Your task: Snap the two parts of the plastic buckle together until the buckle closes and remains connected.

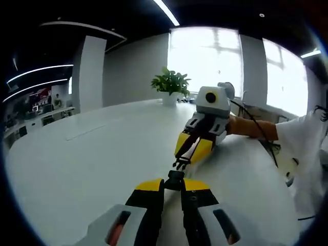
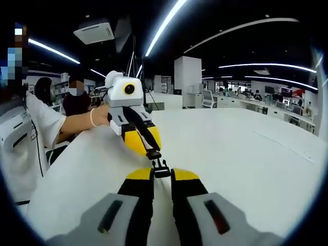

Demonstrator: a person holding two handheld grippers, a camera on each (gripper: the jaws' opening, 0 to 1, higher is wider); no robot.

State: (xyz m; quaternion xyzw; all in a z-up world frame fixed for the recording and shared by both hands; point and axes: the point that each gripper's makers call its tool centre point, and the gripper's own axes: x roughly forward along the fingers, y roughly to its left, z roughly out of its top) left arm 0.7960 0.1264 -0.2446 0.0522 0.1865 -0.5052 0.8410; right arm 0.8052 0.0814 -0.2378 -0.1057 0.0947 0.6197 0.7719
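Facing each other over the pale white table [image 1: 92, 154], the two yellow-and-black grippers each pinch one small black plastic buckle part at the jaw tips. In the left gripper view, the left gripper [image 1: 173, 183] rises from 6 o'clock with its jaws drawn close on the socket-like black buckle half [image 1: 176, 177], while the right gripper [image 1: 185, 154] reaches in from 2 o'clock, its jaws narrowed on the pronged black buckle half [image 1: 181, 163]. The two halves sit just beside one another, tip to tip, at about the centre of the view; whether they touch is hard to tell, and they do not look seated together. This view also gives a green potted plant [image 1: 171, 84] at 12 o'clock, bright windows behind it, and a white sleeve [image 1: 302, 148] at 3 o'clock.

The right gripper view shows the same meeting from the other side: the right gripper [image 2: 162, 177] holds its pronged piece [image 2: 161, 168], and the left gripper [image 2: 149, 148] comes down from 11 o'clock with its piece [image 2: 154, 154] right above it. Behind lie an open office with desks and a seated person [image 2: 77, 100] at 10 o'clock.
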